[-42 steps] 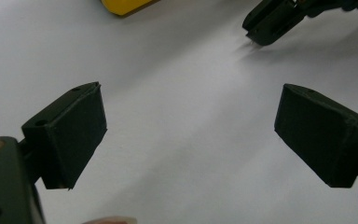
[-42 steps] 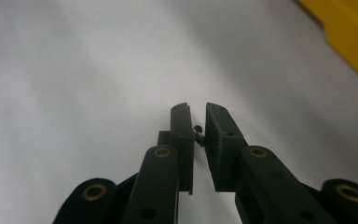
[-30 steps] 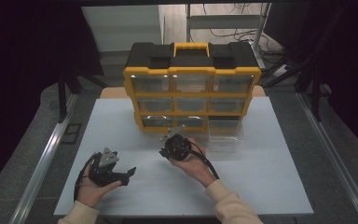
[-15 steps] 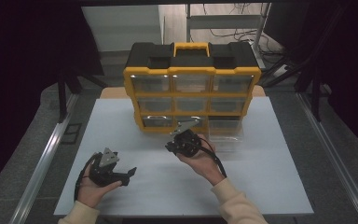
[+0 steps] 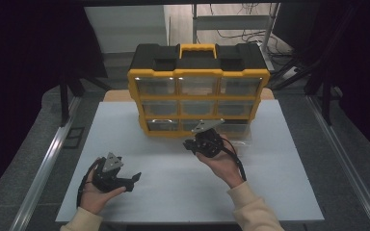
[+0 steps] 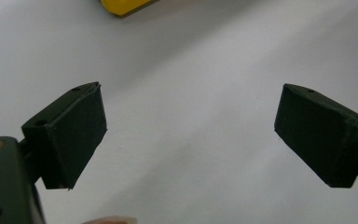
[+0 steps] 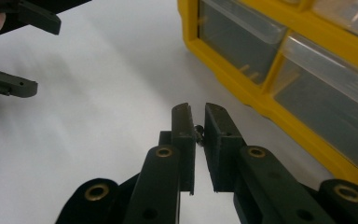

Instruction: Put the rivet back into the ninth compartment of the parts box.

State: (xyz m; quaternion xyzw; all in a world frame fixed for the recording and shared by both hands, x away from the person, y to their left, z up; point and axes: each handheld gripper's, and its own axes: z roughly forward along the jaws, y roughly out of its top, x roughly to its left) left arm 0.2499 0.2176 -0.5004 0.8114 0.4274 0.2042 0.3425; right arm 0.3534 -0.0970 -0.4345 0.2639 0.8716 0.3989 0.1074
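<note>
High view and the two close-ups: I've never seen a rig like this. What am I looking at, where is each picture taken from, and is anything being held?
There is no robot here. A person sits at a white table and holds a hand tool with two black fingers in each hand. The high view looks down from above; the forearms come in from the bottom edge. Each close-up comes from a camera riding on one tool, looking along its fingers. On the table stands a yellow and black organizer box with clear drawers. The left gripper is wide open above bare table, holding nothing. The right gripper, near the bottom drawers, is almost closed; a small dark piece sits in the narrow gap, too small to identify.
</note>
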